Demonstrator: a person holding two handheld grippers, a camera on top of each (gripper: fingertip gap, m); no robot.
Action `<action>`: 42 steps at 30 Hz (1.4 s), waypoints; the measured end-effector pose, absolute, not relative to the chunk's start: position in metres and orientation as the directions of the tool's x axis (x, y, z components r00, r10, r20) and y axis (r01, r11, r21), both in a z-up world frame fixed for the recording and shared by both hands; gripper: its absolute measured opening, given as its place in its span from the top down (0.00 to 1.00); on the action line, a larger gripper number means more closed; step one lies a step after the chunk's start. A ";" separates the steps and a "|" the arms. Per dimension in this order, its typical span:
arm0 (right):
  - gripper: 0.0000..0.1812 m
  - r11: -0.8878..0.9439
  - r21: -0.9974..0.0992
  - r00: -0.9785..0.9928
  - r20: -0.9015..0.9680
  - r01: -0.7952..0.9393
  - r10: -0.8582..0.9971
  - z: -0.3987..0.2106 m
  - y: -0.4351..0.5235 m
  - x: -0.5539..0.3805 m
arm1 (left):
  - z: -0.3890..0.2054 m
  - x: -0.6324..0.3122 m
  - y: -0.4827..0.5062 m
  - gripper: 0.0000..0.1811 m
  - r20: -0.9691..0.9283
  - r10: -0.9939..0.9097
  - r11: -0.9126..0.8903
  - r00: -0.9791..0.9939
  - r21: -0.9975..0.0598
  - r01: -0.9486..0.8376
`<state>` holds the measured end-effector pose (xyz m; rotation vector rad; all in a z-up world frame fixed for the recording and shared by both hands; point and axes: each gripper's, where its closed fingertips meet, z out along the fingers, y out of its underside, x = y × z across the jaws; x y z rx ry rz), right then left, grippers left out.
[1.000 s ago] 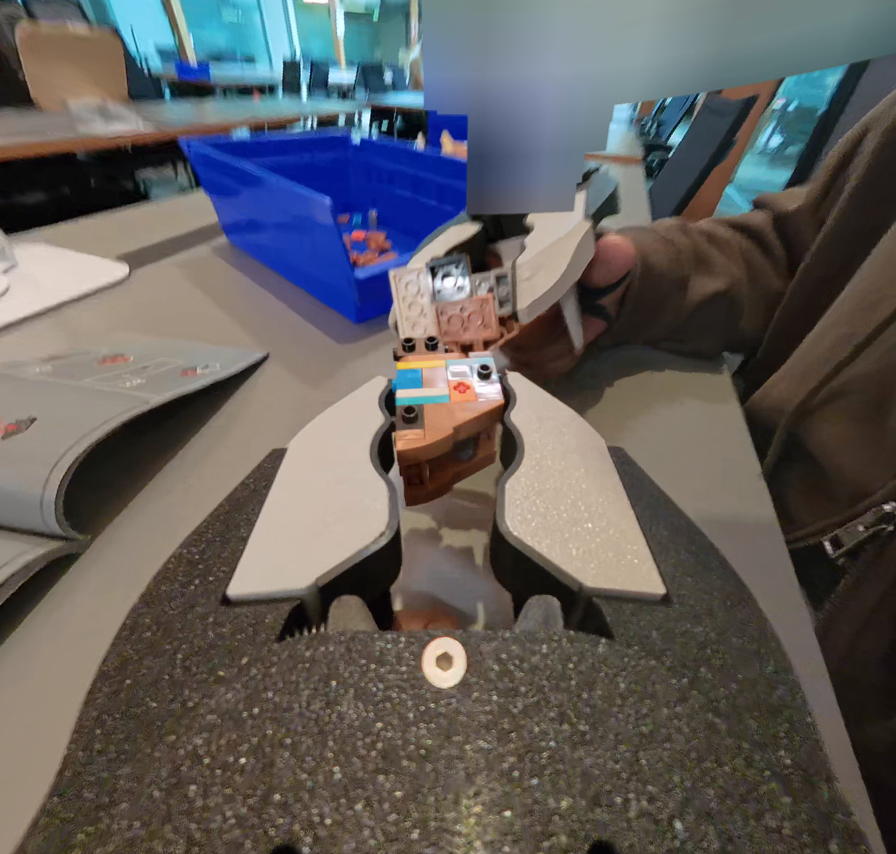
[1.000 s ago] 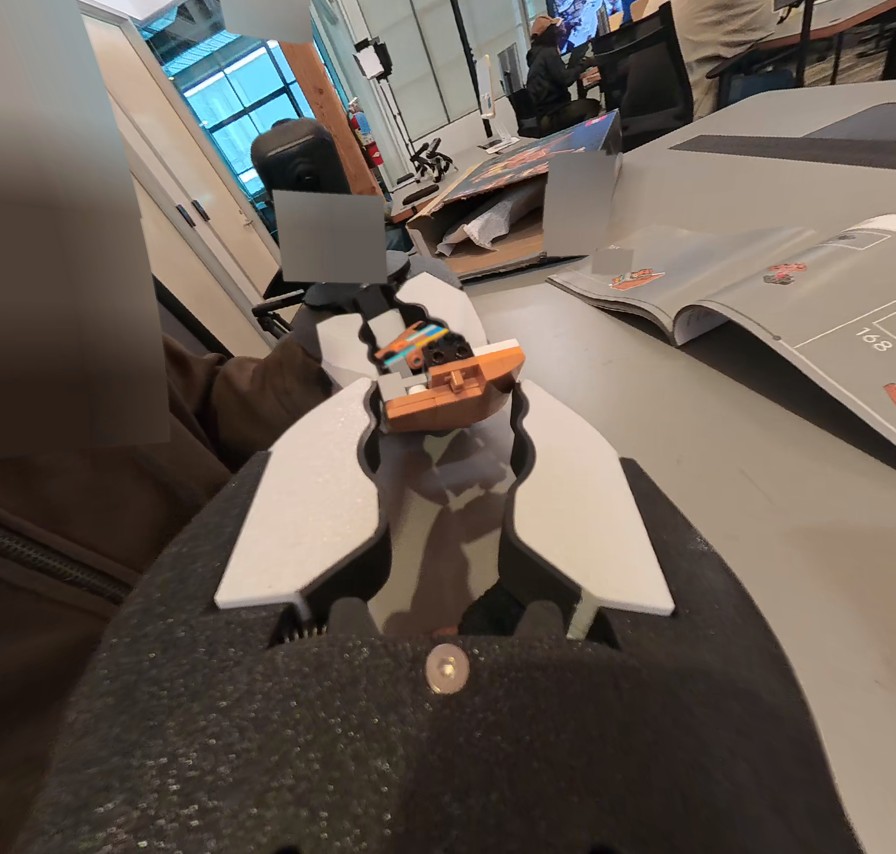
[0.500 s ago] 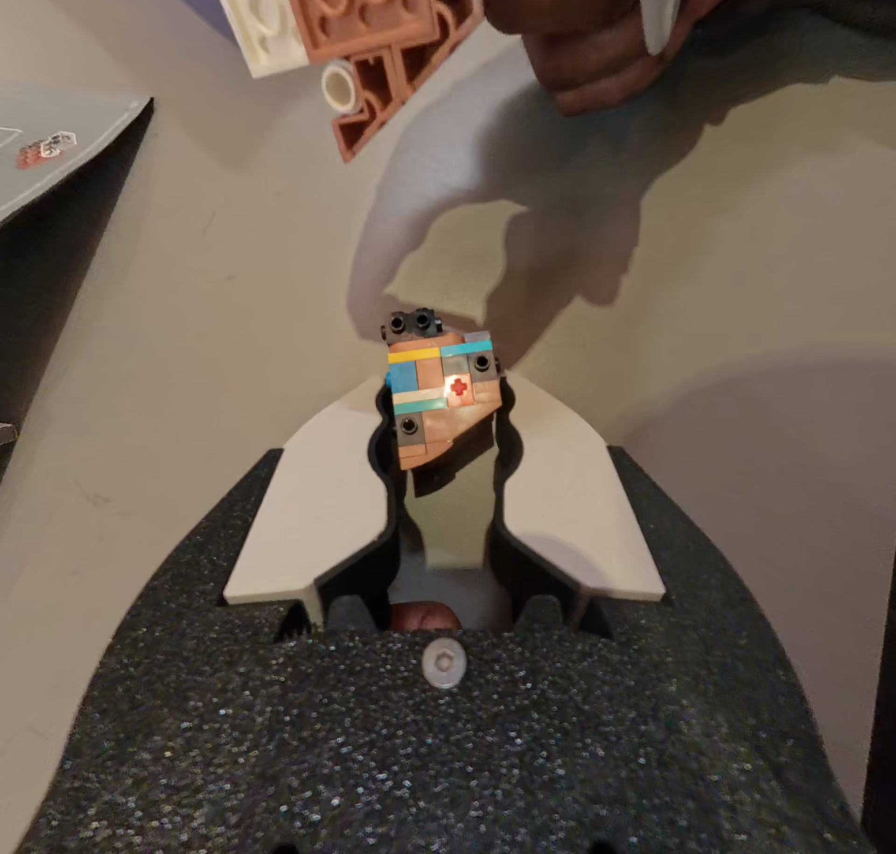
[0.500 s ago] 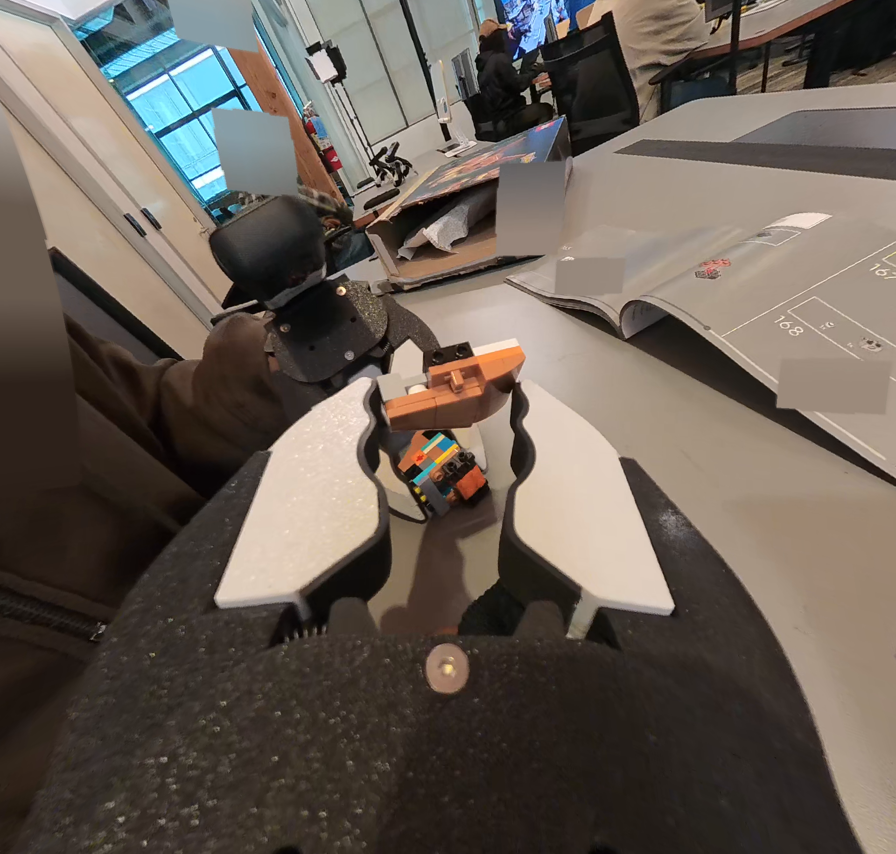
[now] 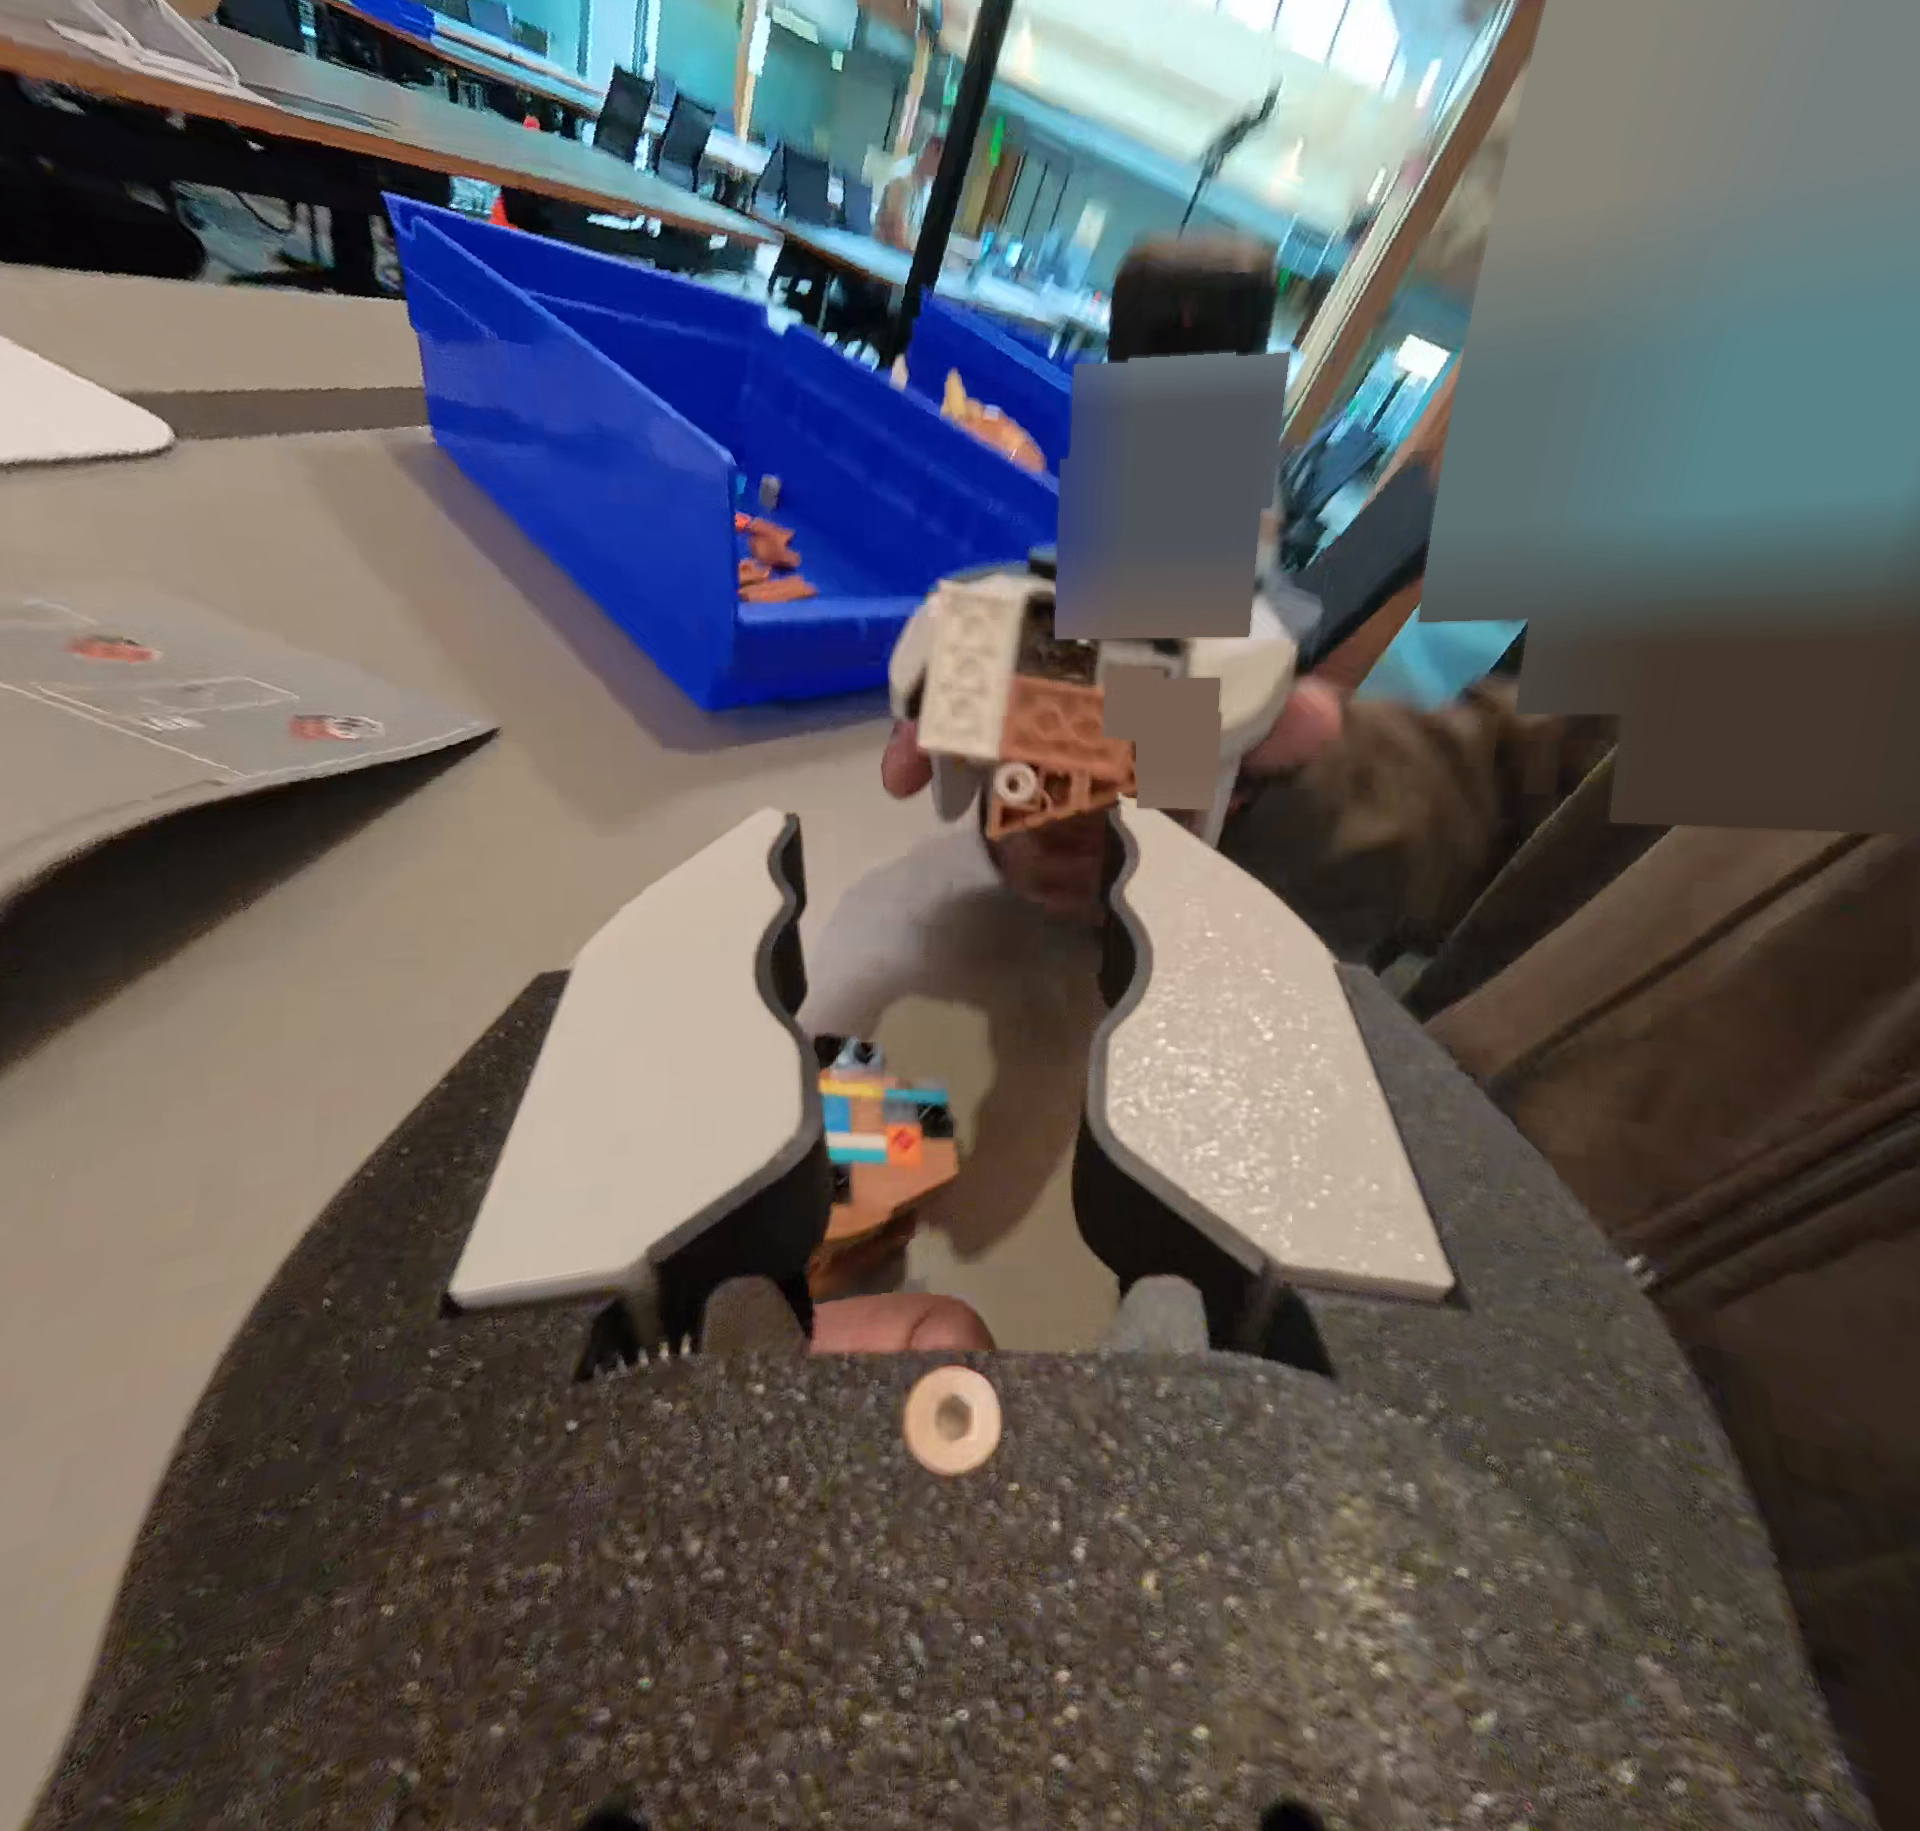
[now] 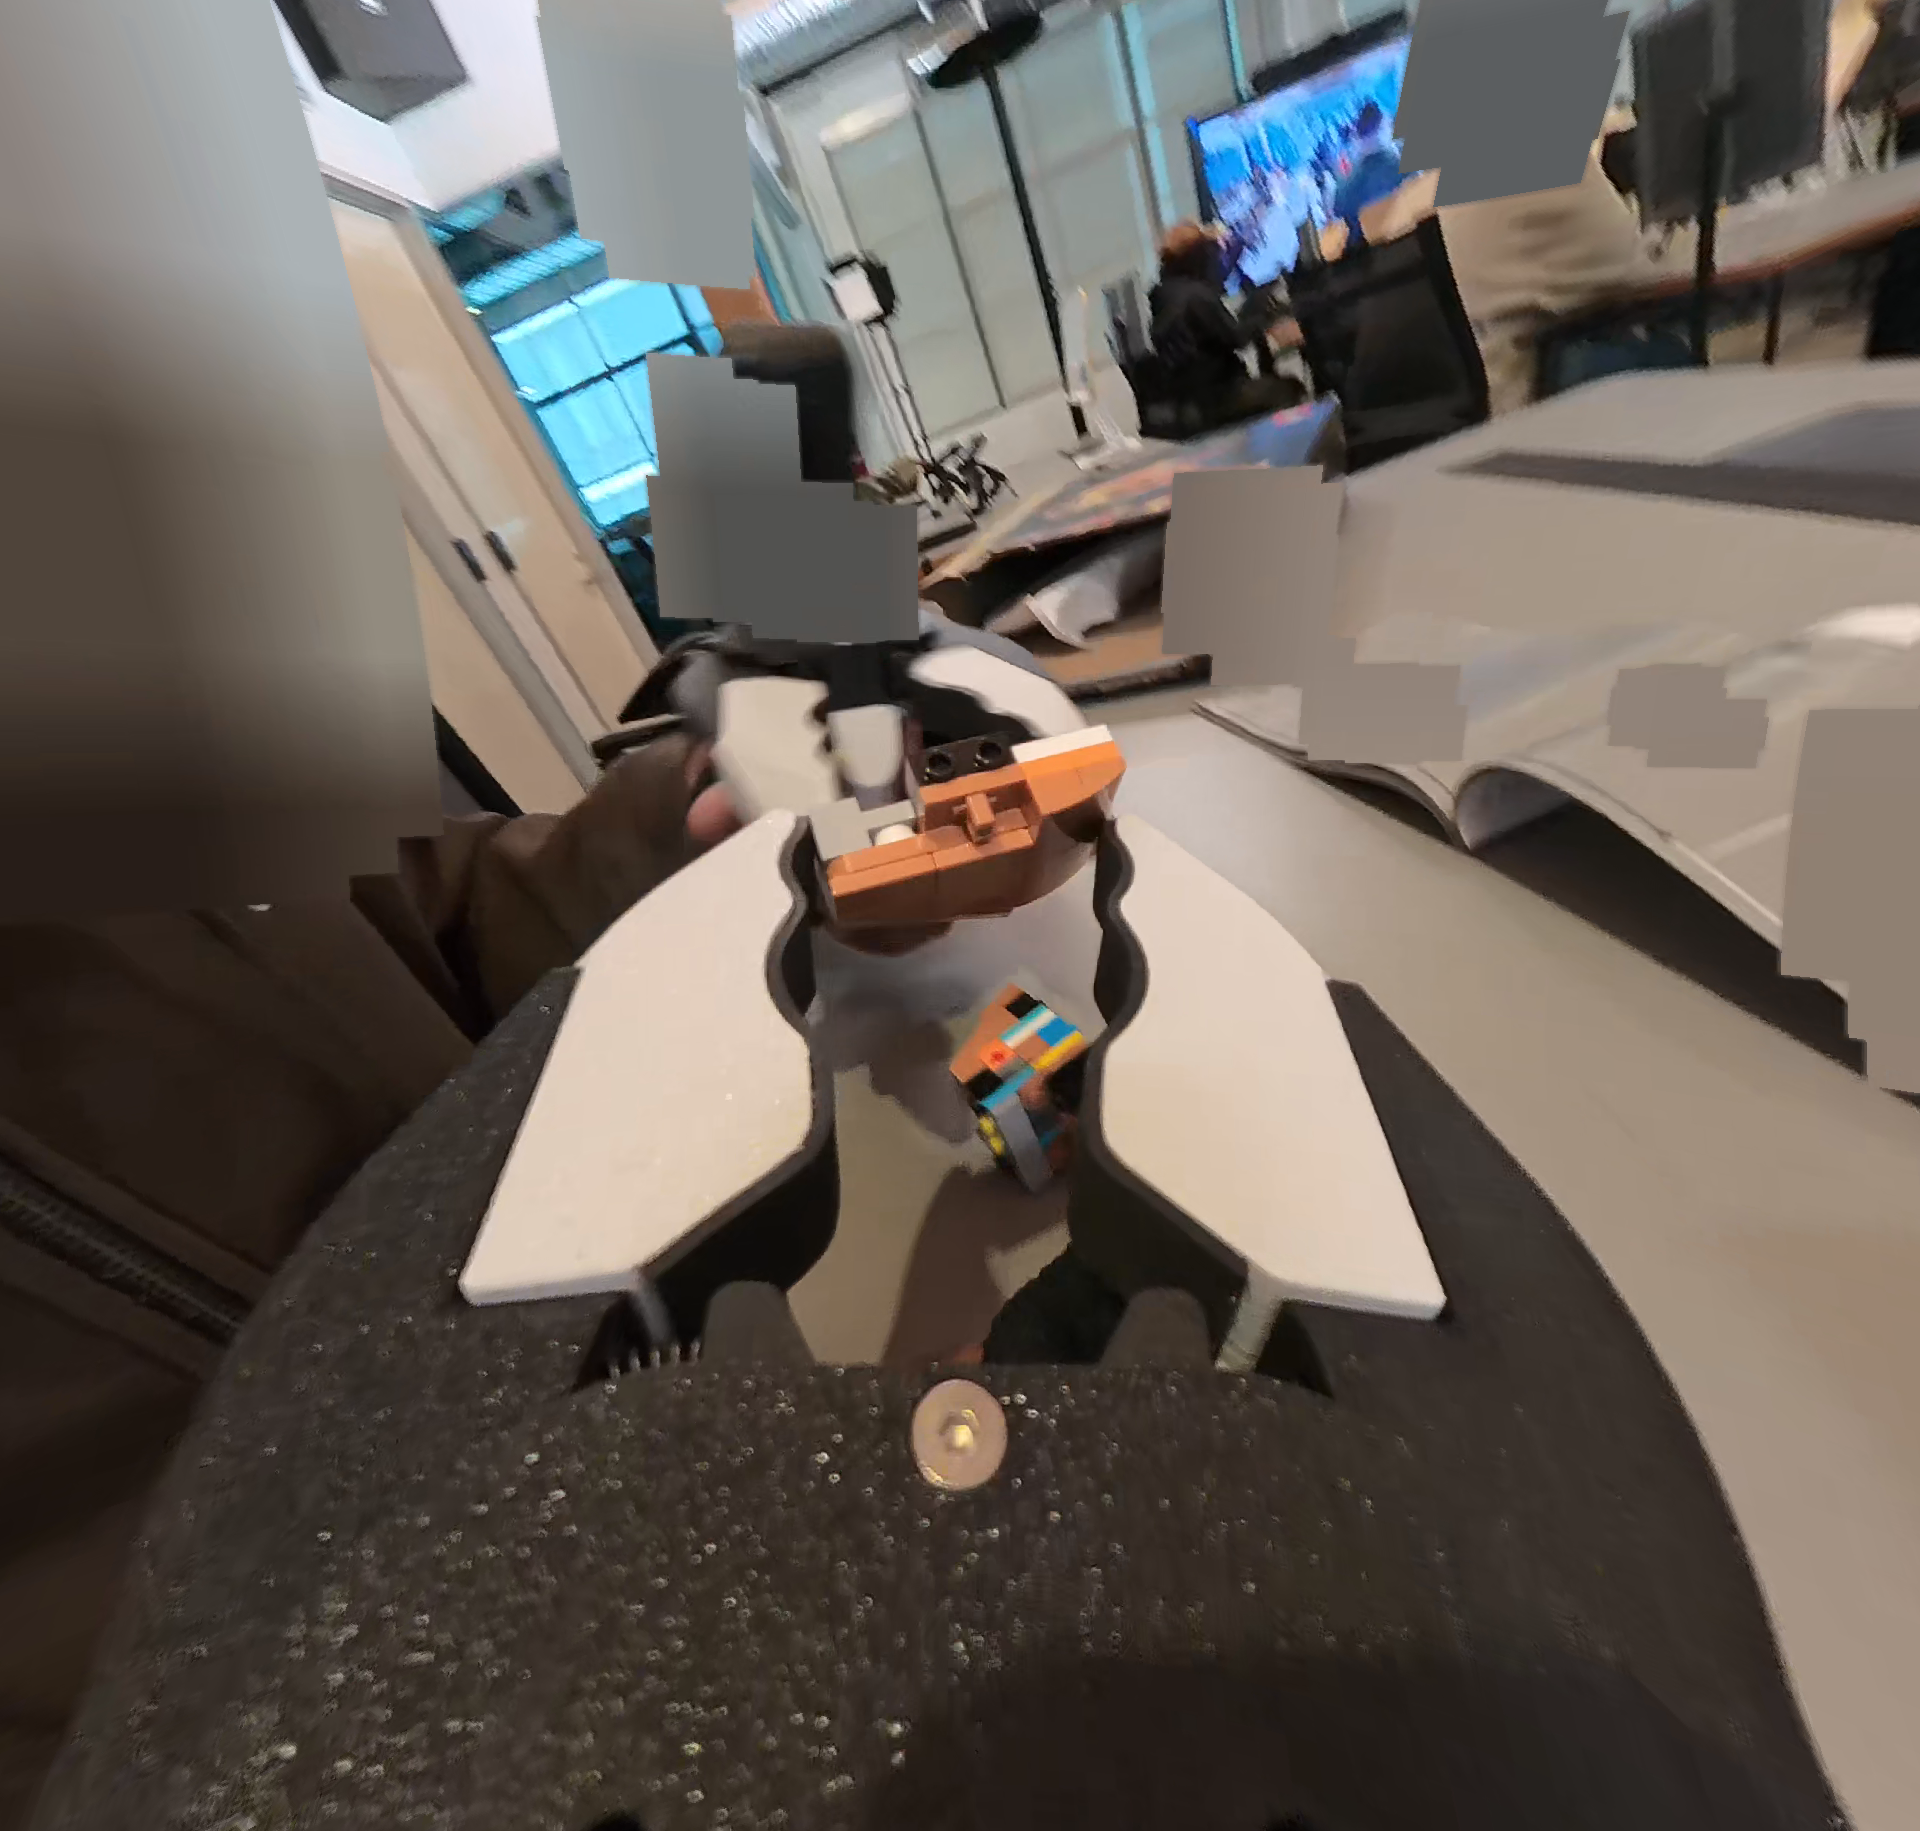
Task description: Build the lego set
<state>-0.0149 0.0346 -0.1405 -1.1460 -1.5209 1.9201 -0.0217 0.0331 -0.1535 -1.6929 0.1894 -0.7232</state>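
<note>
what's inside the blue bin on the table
In the left wrist view, the blue bin holds a few small orange-brown lego pieces near its open front. Its far end is hidden by the right gripper and a blurred patch.

The left claw stands spread with bare gap between its fingers; the striped lego piece lies on the grey surface below. Ahead, the right claw, clamped on the brown lego block, blocks the way. The blue bin and open booklet crowd the left; open surface lies between them.
</note>
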 end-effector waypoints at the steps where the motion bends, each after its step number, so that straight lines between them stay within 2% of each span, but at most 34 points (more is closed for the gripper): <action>1: 0.72 -0.303 -0.944 -0.579 -0.321 0.132 0.749 -0.138 0.032 -0.013 | -0.149 -0.023 0.034 0.70 0.434 -0.498 -0.271 0.751 -0.900 0.341; 4: 0.72 -0.320 -0.946 -0.616 -0.287 0.059 0.734 -0.128 0.028 -0.008 | -0.139 -0.022 0.035 0.71 0.623 -0.518 -0.319 0.586 -0.776 0.544; 7: 0.72 -0.343 -0.939 -0.634 -0.256 -0.016 0.730 -0.118 0.028 -0.004 | -0.135 -0.012 0.034 0.72 0.733 -0.524 -0.397 0.434 -0.661 0.637; 15: 0.72 -0.327 -0.935 -0.650 -0.165 -0.136 0.742 -0.106 0.022 0.003 | -0.123 0.020 0.033 0.76 0.839 -0.523 -0.546 0.150 -0.465 0.697; 19: 0.72 -0.284 -0.948 -0.645 -0.127 -0.146 0.754 -0.110 0.017 0.002 | -0.114 0.028 0.030 0.86 0.842 -0.539 -0.574 0.019 -0.384 0.724; 23: 0.72 -0.238 -0.962 -0.631 -0.101 -0.136 0.769 -0.115 0.017 0.001 | -0.113 0.021 0.028 0.90 0.845 -0.535 -0.552 0.005 -0.354 0.755; 26: 0.66 -0.142 -0.983 -0.609 -0.041 -0.118 0.792 -0.122 0.018 -0.001 | -0.114 0.019 0.024 0.90 0.850 -0.525 -0.550 0.026 -0.363 0.752; 29: 0.61 0.046 -0.991 -0.584 0.110 -0.123 0.805 -0.133 0.017 0.001 | -0.121 0.019 0.023 0.90 0.874 -0.484 -0.564 0.051 -0.356 0.745; 32: 0.57 0.276 -0.951 -0.530 0.305 -0.135 0.791 -0.146 0.016 0.001 | -0.130 0.019 0.023 0.90 0.899 -0.433 -0.579 0.071 -0.337 0.742; 34: 0.55 0.350 -0.926 -0.503 0.372 -0.142 0.780 -0.146 0.015 0.001 | -0.134 0.022 0.022 0.91 0.909 -0.408 -0.595 0.085 -0.335 0.731; 38: 0.57 0.393 -0.909 -0.501 0.409 -0.143 0.763 -0.146 0.010 0.003 | -0.142 0.029 0.021 0.91 0.920 -0.375 -0.627 0.110 -0.339 0.702; 42: 0.66 0.407 -0.905 -0.511 0.409 -0.123 0.756 -0.149 0.009 0.005 | -0.145 0.034 0.020 0.90 0.924 -0.361 -0.645 0.123 -0.343 0.683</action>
